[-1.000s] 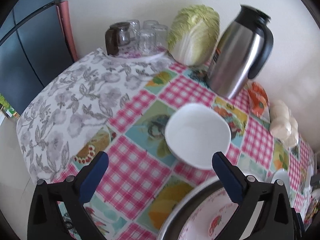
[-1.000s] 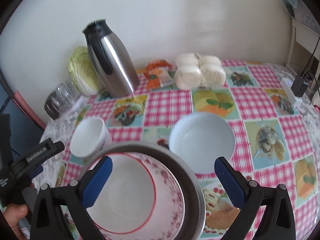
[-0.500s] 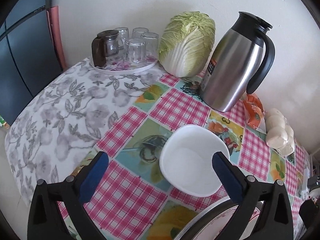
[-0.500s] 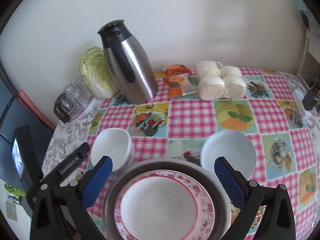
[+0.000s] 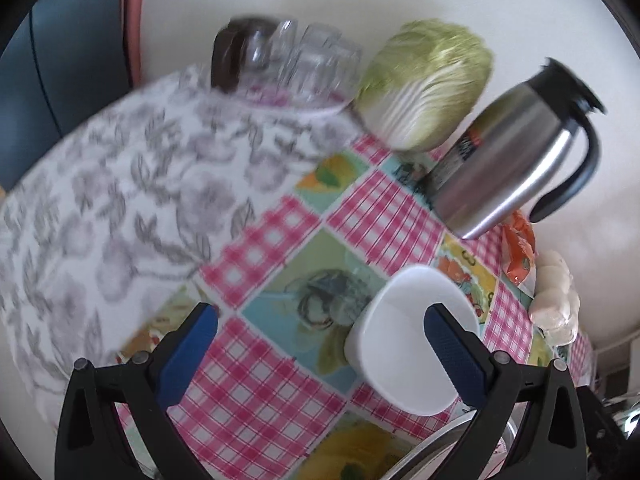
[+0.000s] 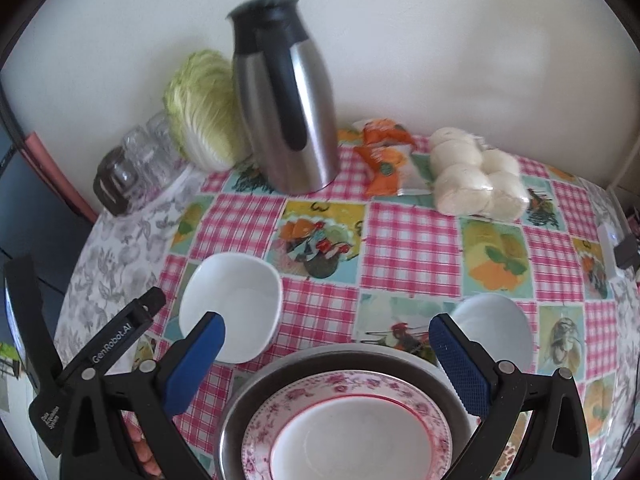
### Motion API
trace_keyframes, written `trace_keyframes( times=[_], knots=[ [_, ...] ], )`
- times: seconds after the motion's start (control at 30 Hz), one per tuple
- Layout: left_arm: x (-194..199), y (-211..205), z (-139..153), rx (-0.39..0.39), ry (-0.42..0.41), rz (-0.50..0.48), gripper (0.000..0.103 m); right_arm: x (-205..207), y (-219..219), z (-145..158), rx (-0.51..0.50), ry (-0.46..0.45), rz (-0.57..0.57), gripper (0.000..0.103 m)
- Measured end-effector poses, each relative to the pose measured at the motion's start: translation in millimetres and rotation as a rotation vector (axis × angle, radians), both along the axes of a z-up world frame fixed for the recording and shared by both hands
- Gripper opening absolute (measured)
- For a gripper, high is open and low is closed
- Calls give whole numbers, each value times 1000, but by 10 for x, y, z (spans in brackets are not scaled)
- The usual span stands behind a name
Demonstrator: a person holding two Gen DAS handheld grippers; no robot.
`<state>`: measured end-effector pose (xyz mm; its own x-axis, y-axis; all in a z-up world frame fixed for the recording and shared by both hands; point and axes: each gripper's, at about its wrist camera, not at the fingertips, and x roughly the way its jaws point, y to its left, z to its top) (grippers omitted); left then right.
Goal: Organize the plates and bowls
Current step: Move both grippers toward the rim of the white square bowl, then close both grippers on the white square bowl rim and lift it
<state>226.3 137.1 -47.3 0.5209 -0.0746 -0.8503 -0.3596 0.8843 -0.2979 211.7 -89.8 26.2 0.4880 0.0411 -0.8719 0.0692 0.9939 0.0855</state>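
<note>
A squarish white bowl point(image 6: 232, 304) sits on the checked tablecloth at the left; it also shows in the left wrist view point(image 5: 404, 340). A round white bowl point(image 6: 498, 330) sits at the right. In front, a metal plate point(image 6: 256, 392) holds a floral-rimmed plate point(image 6: 280, 404) with a white, red-rimmed plate point(image 6: 352, 436) on top. My left gripper point(image 5: 320, 338) is open and empty, tilted, with its right finger in front of the squarish bowl. My right gripper point(image 6: 326, 354) is open and empty above the plate stack.
A steel thermos jug point(image 6: 288, 120), a cabbage point(image 6: 202, 112), a tray of glasses point(image 6: 136, 164), orange snack packets point(image 6: 384, 156) and bagged buns point(image 6: 476, 176) stand along the wall. The table edge drops off at the left. A power strip point(image 6: 612, 248) lies far right.
The left gripper has tilted and moved down toward the squarish bowl, and its view is blurred. The right gripper has pulled back and shifted right; the plate stack now sits centred between its fingers.
</note>
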Motion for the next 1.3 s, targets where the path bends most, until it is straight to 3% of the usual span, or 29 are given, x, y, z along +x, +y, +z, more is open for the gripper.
trace_keyframes(
  times=[0.1,0.13,0.2,0.27,0.33,0.47,0.67,0.87,1.0,1.13,1.3],
  knots=[
    [31,17,-121,-46,19,-14,101,147,172,-150,-33,32,31,103],
    [40,23,-163,-70,24,-16,96,171,210,-179,-45,37,34,101],
    [59,37,-232,-101,37,-17,85,248,315,-284,-67,54,45,93],
    [99,41,-307,-124,49,-20,74,312,395,-384,-82,75,52,77],
    [143,34,-377,-147,57,-35,70,369,445,-485,-90,95,42,71],
    [219,-12,-440,-161,56,-64,60,466,527,-677,-112,132,34,47],
    [345,-110,-545,-177,74,-113,37,571,583,-838,-112,159,29,29],
    [409,-151,-677,-188,114,-129,30,646,586,-947,-88,192,17,10],
    [426,-158,-748,-201,126,-135,27,664,591,-991,-82,199,13,10],
    [411,-152,-784,-240,115,-128,13,668,589,-981,-62,192,21,9],
    [370,-100,-753,-210,120,-112,12,647,637,-956,-29,177,46,8]
  ],
)
